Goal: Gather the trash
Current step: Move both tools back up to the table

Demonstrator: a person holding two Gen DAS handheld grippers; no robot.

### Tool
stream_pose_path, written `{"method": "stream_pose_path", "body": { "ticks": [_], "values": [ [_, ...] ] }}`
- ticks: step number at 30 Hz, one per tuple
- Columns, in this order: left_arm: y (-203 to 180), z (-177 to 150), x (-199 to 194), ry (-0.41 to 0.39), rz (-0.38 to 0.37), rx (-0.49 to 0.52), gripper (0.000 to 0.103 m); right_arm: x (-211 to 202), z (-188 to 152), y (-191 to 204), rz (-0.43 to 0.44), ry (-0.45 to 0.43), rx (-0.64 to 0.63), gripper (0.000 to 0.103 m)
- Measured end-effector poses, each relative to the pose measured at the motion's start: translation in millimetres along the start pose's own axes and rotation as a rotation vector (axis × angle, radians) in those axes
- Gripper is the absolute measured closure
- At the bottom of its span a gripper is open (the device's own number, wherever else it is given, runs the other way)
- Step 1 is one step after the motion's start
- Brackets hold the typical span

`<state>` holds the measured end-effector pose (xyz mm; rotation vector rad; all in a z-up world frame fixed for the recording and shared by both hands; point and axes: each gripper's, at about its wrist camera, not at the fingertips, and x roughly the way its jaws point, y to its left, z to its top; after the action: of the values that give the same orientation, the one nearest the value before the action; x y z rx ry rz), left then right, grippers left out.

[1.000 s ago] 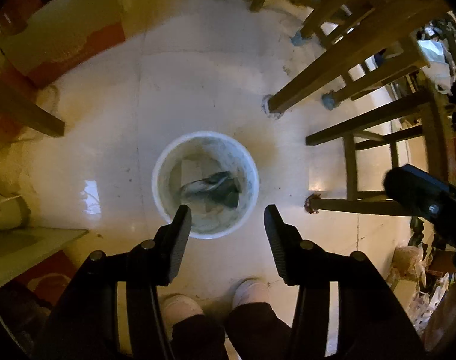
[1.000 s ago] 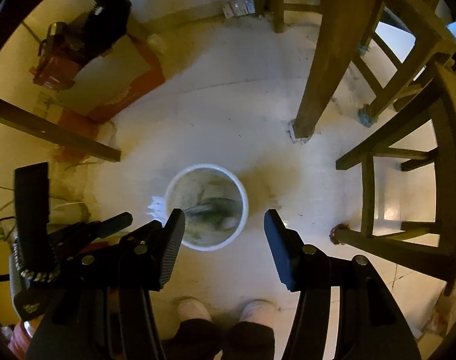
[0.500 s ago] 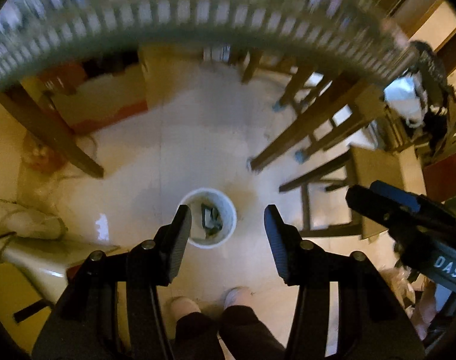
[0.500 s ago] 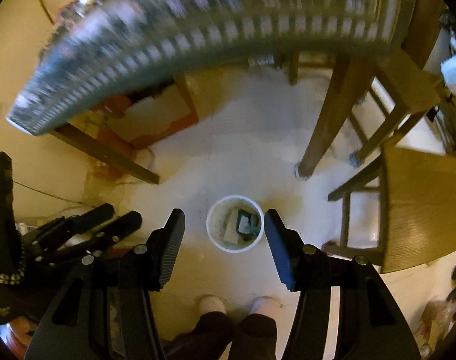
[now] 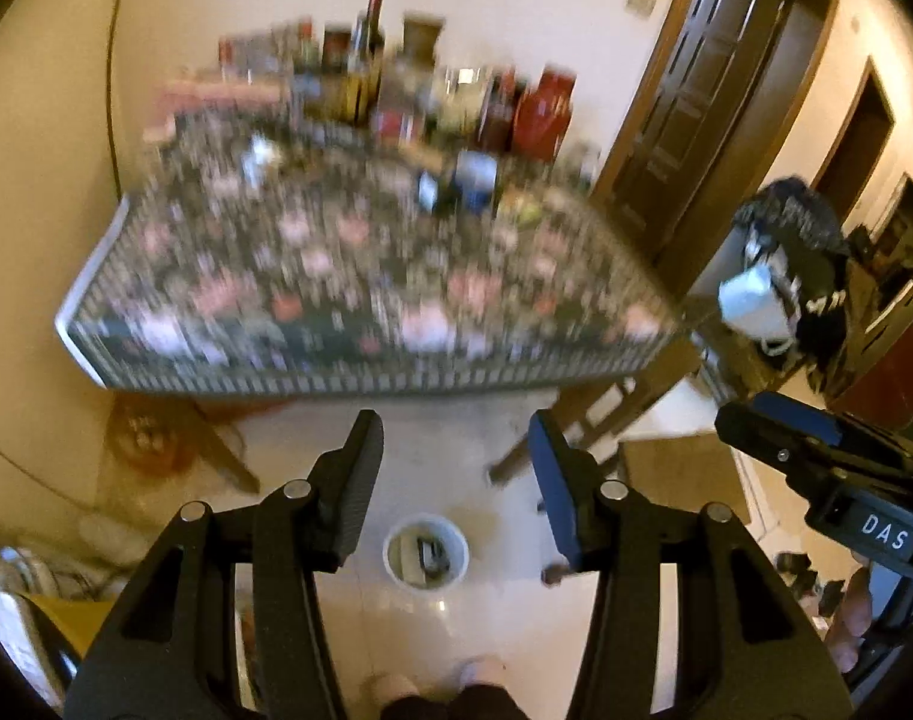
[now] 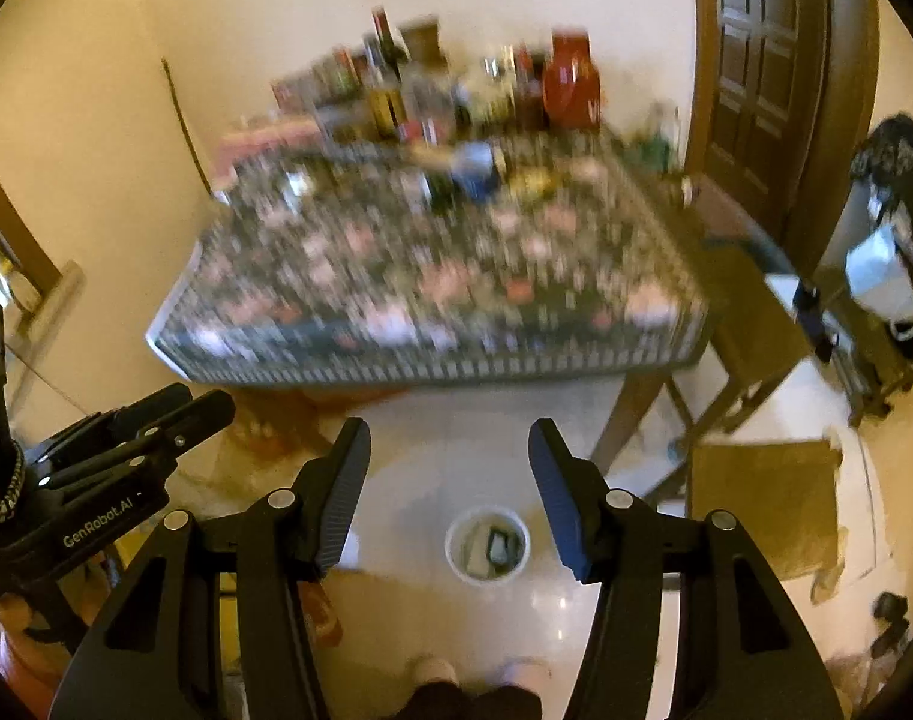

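A white trash bucket (image 5: 426, 558) stands on the pale floor far below, with dark trash inside; it also shows in the right wrist view (image 6: 487, 546). My left gripper (image 5: 453, 438) is open and empty, high above the floor. My right gripper (image 6: 449, 444) is open and empty too. The right gripper shows at the right edge of the left wrist view (image 5: 828, 468), and the left gripper at the left edge of the right wrist view (image 6: 114, 450). A table with a flowered cloth (image 5: 360, 276) lies ahead, blurred, and shows in the right wrist view (image 6: 444, 276).
Bottles, jars and a red container (image 5: 543, 105) crowd the table's far side by the wall. A wooden chair (image 6: 762, 492) stands right of the bucket. A dark wooden door (image 5: 702, 90) is at the right. My feet (image 5: 432, 684) are below.
Both grippers have risen from just above the bucket to above table height and tilted up. The bucket has shrunk in view and the tabletop has come into sight. Both stay open.
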<state>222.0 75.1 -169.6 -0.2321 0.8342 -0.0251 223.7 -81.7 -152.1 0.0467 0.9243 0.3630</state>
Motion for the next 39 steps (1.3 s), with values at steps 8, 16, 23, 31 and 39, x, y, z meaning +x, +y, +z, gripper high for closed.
{"method": "stream_pose_path", "body": {
  "ticks": [8,16,23,31,39],
  "values": [
    [-6.8,39.2,-105.4,-0.178,0.010,0.076,0.052,-91.9,29.2,34.3,-0.032,-0.238,-0.034,0.042],
    [-6.4,58.9,-154.2,-0.337,0.025,0.091,0.017,-136.2,41.9,39.4,-0.093,-0.447,-0.033,0.004],
    [-0.8,81.2,-141.2,-0.384,0.034,0.068,0.011,-107.0,69.9,12.2,-0.070,-0.418,0.011,0.004],
    [2.3,127.6,-94.8,-0.403,0.116,0.004,0.011,-83.0,114.7,-35.6,-0.055,-0.423,0.010,0.004],
    [-8.4,186.0,-37.8,-0.394,0.214,-0.087,0.011,-50.8,169.0,-74.6,-0.002,-0.355,-0.039,0.004]
  ]
}}
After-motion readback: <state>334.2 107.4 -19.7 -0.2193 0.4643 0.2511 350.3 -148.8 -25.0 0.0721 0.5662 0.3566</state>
